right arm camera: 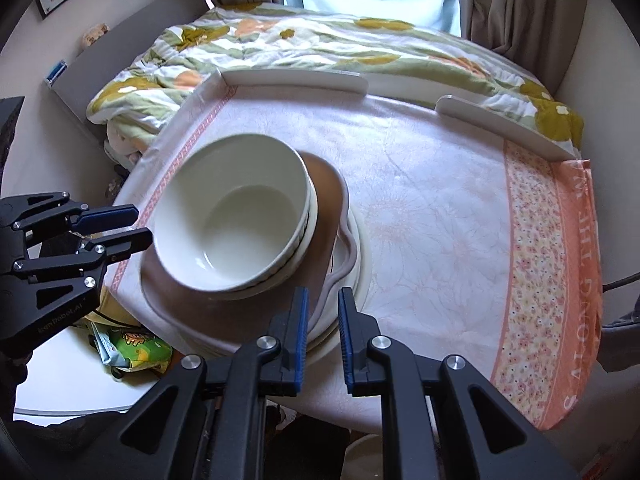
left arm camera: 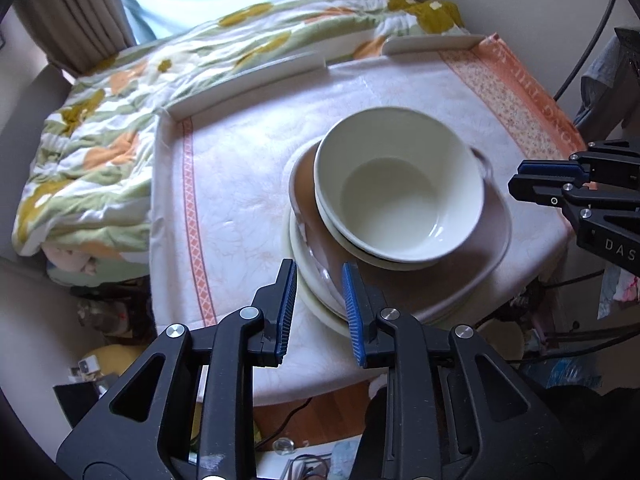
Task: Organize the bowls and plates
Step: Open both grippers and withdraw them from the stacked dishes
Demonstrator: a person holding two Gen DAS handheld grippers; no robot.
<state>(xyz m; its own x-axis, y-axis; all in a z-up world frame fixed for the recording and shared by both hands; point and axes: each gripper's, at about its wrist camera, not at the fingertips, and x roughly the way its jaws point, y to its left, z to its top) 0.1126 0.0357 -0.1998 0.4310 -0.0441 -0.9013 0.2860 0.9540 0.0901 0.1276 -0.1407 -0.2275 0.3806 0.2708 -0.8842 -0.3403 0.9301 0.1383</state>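
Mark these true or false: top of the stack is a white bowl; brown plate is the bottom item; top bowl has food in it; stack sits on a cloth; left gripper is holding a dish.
1. A white bowl tops the stack. True.
2. The brown plate is the bottom item. False: a pale round plate lies under it.
3. The top bowl has food in it. False: it is empty.
4. The stack sits on a cloth. True: it is a pale cloth with pink borders.
5. The left gripper is holding a dish. False: nothing is clamped between its pads.
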